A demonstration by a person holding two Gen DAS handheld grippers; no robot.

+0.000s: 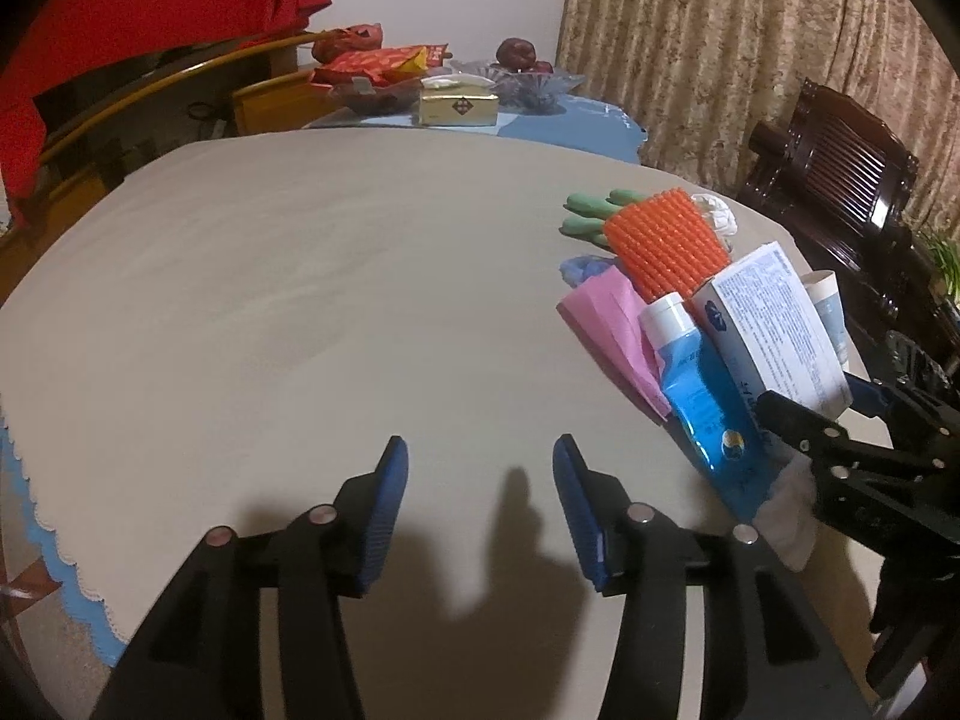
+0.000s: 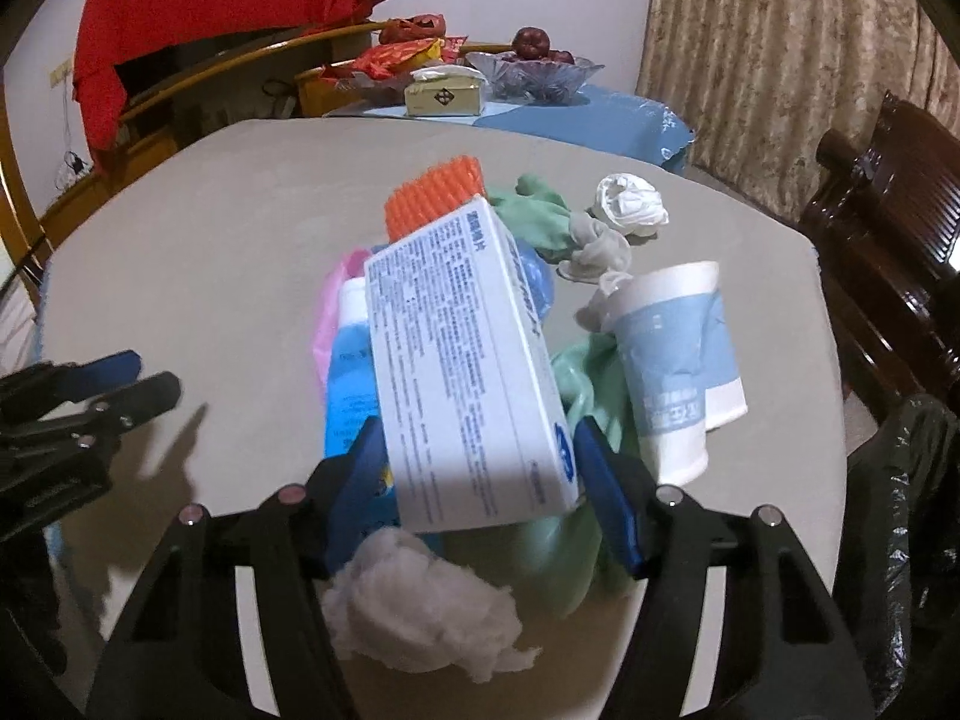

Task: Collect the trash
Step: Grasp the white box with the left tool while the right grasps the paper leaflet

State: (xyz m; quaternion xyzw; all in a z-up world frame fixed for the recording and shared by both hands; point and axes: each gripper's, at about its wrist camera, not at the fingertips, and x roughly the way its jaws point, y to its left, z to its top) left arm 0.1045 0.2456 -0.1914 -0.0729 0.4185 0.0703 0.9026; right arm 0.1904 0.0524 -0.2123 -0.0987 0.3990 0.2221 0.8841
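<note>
Trash pile: mixed refuse heaped at the right side of the table (image 1: 300,312), on the beige cloth; it holds a white printed carton (image 2: 468,372), a blue tube (image 1: 708,402), a pink sheet (image 1: 618,336), an orange spiked brush (image 1: 666,246), green gloves (image 2: 540,210), crumpled tissue (image 2: 630,204), a paper cup (image 2: 672,360) and a cotton wad (image 2: 420,606).

Pile layout: items overlap and lean on one another — in my judgement they were pushed together so that each grasp needs little travel.

White printed carton: lies tilted on top of the tube and the pink sheet, near end toward the right wrist camera; being uppermost, it is the most accessible piece.

Right gripper (image 2: 480,492): its blue pads bracket the near end of the carton, one on each long side. Whether they press on it or stand just off it cannot be told.

Left gripper (image 1: 480,510): released, nothing between the pads, only bare cloth and its shadow beneath. It hangs left of the pile — likely kept aside so the right tool has free access.

Black bag (image 2: 912,510): glossy plastic at the right table edge, near the right gripper; judged to be the receptacle.

Far table (image 1: 570,114): a tissue box, snack packets and a fruit bowl stand well apart from the pile; judged not to be trash.

Step in hand: securing the carton for transfer toward the bag.
</note>
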